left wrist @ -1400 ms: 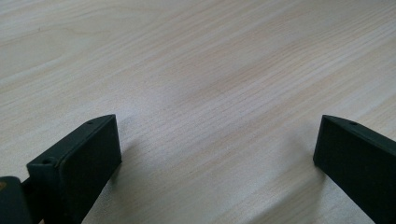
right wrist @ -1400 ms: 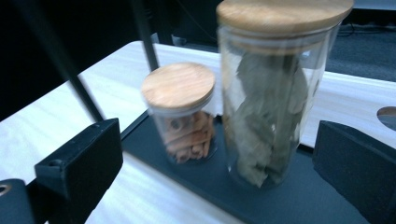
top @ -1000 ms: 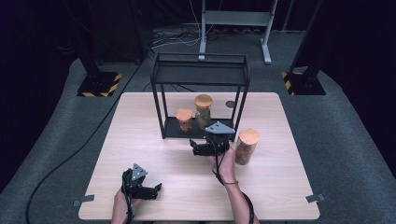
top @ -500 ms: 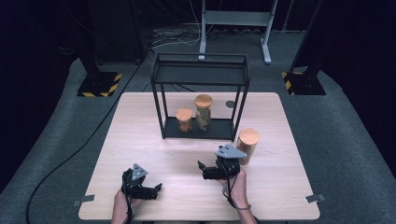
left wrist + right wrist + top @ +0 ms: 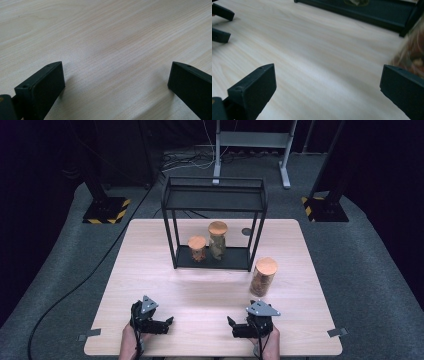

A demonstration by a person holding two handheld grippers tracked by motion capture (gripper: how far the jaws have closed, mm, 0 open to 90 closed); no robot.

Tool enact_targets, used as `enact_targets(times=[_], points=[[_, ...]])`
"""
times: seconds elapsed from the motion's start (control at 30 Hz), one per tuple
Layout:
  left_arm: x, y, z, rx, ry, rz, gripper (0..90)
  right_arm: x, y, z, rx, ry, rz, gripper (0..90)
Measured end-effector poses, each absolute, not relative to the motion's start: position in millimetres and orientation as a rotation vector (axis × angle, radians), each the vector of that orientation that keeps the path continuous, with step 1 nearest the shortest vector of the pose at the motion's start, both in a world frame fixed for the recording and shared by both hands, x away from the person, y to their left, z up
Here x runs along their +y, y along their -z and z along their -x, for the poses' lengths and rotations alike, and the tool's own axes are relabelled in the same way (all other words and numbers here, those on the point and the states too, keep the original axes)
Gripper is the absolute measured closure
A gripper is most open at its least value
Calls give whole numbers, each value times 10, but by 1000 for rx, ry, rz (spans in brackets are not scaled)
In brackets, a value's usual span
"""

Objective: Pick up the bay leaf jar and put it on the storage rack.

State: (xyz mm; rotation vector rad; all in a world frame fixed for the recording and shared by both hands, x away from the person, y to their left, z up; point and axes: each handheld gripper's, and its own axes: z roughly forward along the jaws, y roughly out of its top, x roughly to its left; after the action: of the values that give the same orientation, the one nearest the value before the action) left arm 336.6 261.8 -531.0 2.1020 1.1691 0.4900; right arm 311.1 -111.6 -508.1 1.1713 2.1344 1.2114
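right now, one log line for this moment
left gripper open, idle | right gripper open, idle | two jars on rack | third jar on table

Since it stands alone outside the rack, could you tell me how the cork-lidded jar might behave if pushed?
The jar is tall and narrow, so a push near its cork lid would probably tip it. Its round body might then roll. It looks filled, so likely fairly heavy.

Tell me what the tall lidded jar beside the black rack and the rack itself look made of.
The tall clear jar looks like glass or clear plastic, since its brownish contents show through; its round tan lid looks like cork or wood. The black open-frame rack looks like matte painted metal with thin bars.
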Motion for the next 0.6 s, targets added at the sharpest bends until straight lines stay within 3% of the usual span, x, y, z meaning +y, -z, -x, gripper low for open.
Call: enact_targets(times=[0.6], points=[[2616, 5310, -3365, 1169, -490, -2102, 0, -1401, 5254, -2955, 2094, -1187, -1250, 1]])
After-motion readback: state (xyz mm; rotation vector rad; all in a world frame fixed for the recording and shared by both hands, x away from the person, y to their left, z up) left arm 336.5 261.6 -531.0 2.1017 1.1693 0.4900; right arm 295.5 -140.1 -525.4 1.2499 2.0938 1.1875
